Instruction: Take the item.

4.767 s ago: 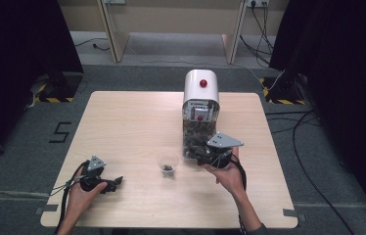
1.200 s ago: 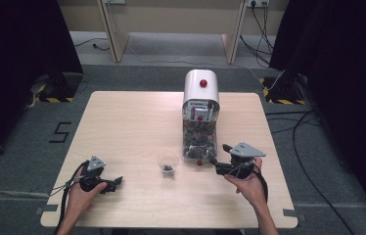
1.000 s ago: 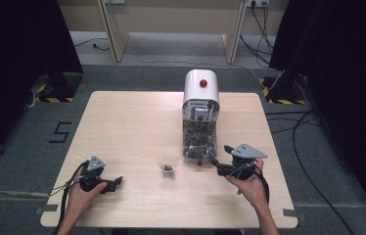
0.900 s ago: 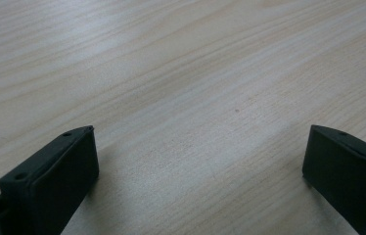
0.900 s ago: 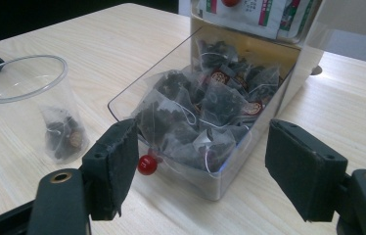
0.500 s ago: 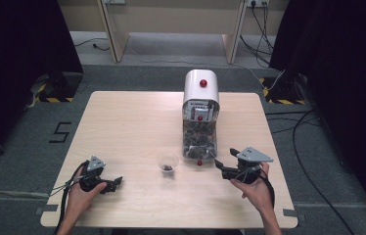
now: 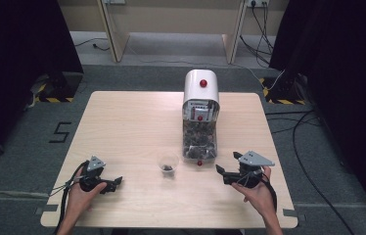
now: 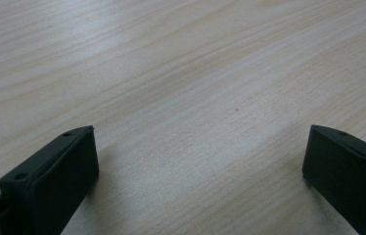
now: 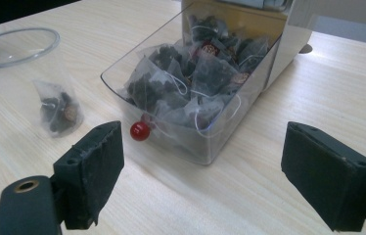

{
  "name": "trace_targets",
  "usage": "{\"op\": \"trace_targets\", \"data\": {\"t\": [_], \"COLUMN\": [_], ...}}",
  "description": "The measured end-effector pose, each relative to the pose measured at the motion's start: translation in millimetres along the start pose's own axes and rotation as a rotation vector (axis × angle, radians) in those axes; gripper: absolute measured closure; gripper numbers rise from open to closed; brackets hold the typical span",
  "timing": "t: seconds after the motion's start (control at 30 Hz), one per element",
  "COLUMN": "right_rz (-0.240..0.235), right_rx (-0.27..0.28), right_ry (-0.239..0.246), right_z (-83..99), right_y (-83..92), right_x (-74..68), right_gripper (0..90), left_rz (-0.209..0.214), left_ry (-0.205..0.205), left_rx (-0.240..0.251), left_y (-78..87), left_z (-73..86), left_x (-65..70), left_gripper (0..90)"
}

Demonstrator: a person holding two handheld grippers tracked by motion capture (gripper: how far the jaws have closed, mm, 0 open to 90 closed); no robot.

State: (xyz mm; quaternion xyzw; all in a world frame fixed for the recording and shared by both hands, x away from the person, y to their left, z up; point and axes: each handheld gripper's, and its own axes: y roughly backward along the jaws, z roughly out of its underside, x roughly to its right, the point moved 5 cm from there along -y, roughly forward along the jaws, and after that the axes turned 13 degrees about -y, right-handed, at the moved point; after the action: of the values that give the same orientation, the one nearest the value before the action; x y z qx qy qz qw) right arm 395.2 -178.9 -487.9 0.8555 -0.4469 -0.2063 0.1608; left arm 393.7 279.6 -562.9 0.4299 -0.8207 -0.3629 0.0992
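Resting grippers beside a tea bag dispenser

Seen from the high view, a pale wooden table carries a white dispenser with a clear tray at its foot, heaped with pyramid tea bags. A small clear cup stands just left of the tray, and one tea bag is seen inside it. A red knob sticks out of the tray's front.

The right gripper is held near the tray's right side, jaws spread wide and empty. The left gripper rests on bare wood, well apart from the cup, jaws also spread and empty.

The tea bags are judged very light, soft and crushable, with thin mesh that could tear. A gentle pinch at a bag's upper corner or its string tag is judged safest. The cup looks thin and light, so it may be tipped easily
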Motion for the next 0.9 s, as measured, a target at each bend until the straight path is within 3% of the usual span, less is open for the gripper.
{"op": "trace_targets", "data": {"t": [0.9], "right_rz": [0.022], "right_rx": [-0.051], "right_ry": [-0.007], "right_z": [26.7], "right_y": [0.6], "right_x": [4.8], "right_gripper": [17.9], "left_rz": [0.000], "left_ry": [0.000], "left_rx": [0.000], "left_y": [0.0], "left_z": [0.0], "left_x": [0.0], "left_gripper": [0.0]}}
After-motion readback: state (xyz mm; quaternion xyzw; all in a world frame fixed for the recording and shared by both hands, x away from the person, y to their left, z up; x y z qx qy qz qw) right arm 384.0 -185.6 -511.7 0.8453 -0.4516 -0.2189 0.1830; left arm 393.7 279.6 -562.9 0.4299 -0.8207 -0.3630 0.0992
